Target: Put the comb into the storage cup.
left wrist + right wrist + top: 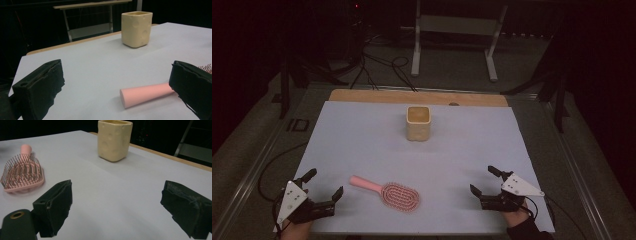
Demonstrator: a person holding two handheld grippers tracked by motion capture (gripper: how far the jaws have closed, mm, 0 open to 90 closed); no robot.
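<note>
Item 1: pink hairbrush (393,193). It lies flat on the pale sheet (362,140) at the near edge of the table, bristles up, handle pointing toward the person's left. It sits between the 2 grippers, nearer the left one. In the left gripper view the round handle end (146,93) lies just beside that gripper's far jaw, apart from it.

Item 2: cream cup (418,123). It stands upright, square-sided and dimpled, at the far middle of the sheet, well apart from the brush and from both grippers.

Item 3: left gripper (323,186). It is held low at the near left corner, jaws spread wide and gripping nothing, aimed toward the brush handle.

Item 4: right gripper (484,181). It is held low at the near right, jaws parted and gripping nothing, with bare sheet between them; the brush head (23,173) lies off to one side in its own view.

Risks, as judged:
- The handle is round and tapered. A grip closed near its tip could squeeze it out, or roll the brush.
- A jaw coming in low could push the brush across the smooth sheet instead of straddling it.
- A lift by the handle alone would leave the heavier head to droop, or swing.
- The cup looks light; a brush carried in low could tip it over.
</note>
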